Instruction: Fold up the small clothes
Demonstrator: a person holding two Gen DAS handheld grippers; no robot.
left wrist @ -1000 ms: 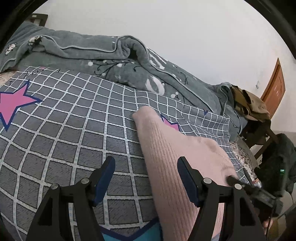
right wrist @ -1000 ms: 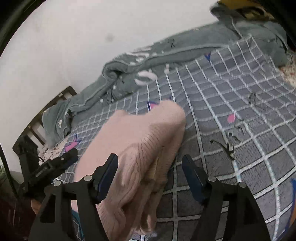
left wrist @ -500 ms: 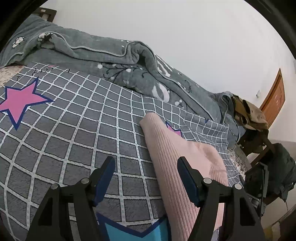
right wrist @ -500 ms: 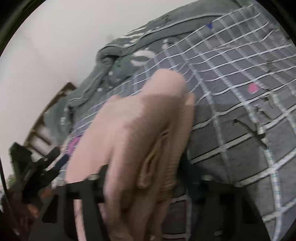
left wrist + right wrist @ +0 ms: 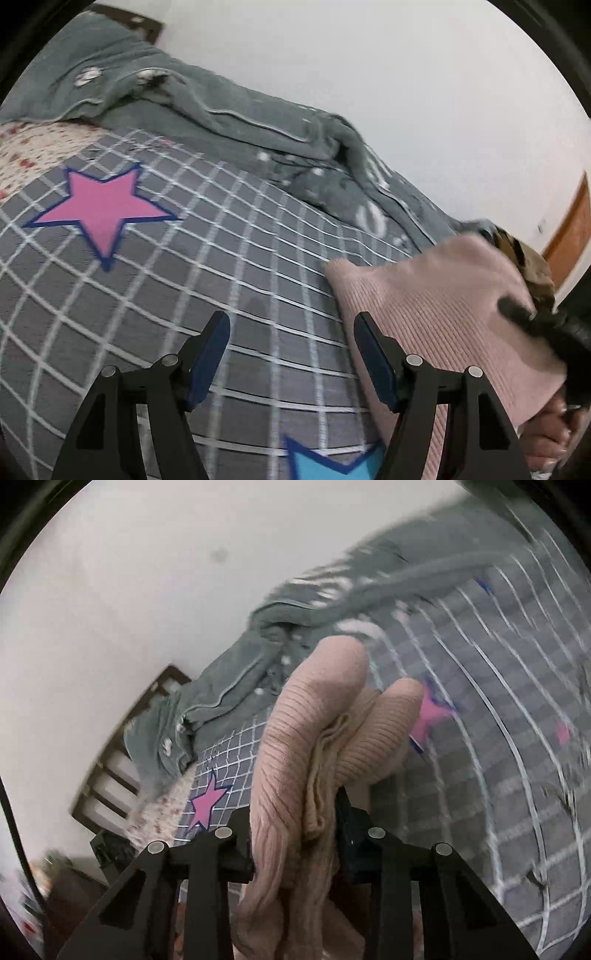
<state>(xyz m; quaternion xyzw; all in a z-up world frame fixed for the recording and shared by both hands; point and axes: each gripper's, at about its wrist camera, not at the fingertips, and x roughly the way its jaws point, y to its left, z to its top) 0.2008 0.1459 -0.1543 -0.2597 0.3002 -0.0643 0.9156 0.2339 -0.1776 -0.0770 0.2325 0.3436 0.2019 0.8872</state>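
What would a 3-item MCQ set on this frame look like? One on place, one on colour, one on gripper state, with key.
1. Where is the pink knit garment relative to the left gripper?
A. Between its fingers
B. Off to its right side
C. Far to its left, on the pink star

2. What colour is the large star on the checked bedsheet in the left wrist view?
A. Pink with a dark blue outline
B. Yellow
C. Solid green

3. What is the right gripper doing?
A. Open over bare sheet
B. Shut on the pink knit garment
C. Shut on the grey quilt

Key: 1 B, the knit lies beside and behind the right finger, with only sheet in the gap. 2 A, pink fill and blue edge show clearly. 3 B, the right wrist view shows the knit bunched between the closed fingers.
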